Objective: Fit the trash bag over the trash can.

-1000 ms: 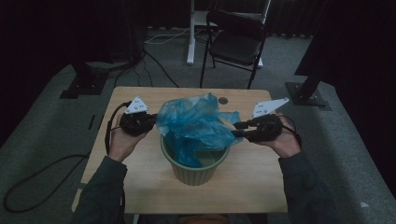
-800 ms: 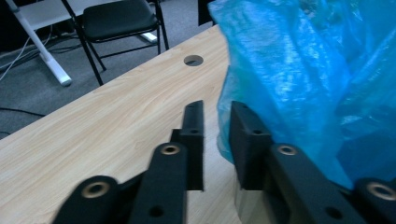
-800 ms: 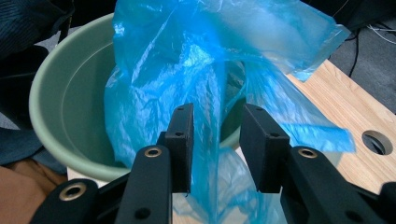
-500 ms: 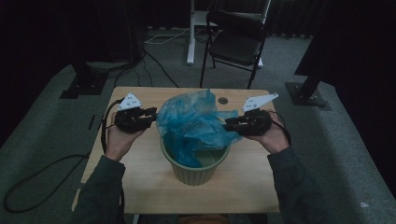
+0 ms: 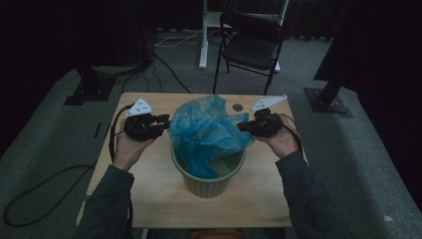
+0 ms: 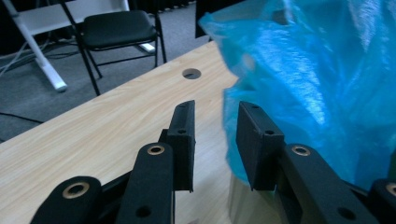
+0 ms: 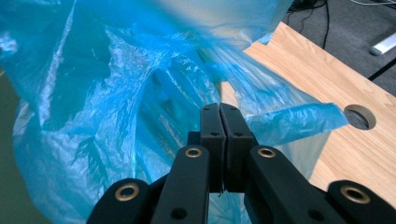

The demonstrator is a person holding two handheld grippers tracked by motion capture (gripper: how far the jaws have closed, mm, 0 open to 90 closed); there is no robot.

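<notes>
A crinkled translucent blue plastic bag (image 5: 209,130) stands bunched up in a ribbed pale green plastic bin (image 5: 208,178) at the middle of the light wooden counter (image 5: 149,199), with bare wood left, right and in front. The right tool (image 5: 242,126) meets the bag's right edge; its jaws have just closed flat together, and whether film is pinched between them is hard to make out. The left tool (image 5: 165,119) sits just beside the bag's left edge, jaws apart and empty, having just opened. The bag hides the bin's far rim.
</notes>
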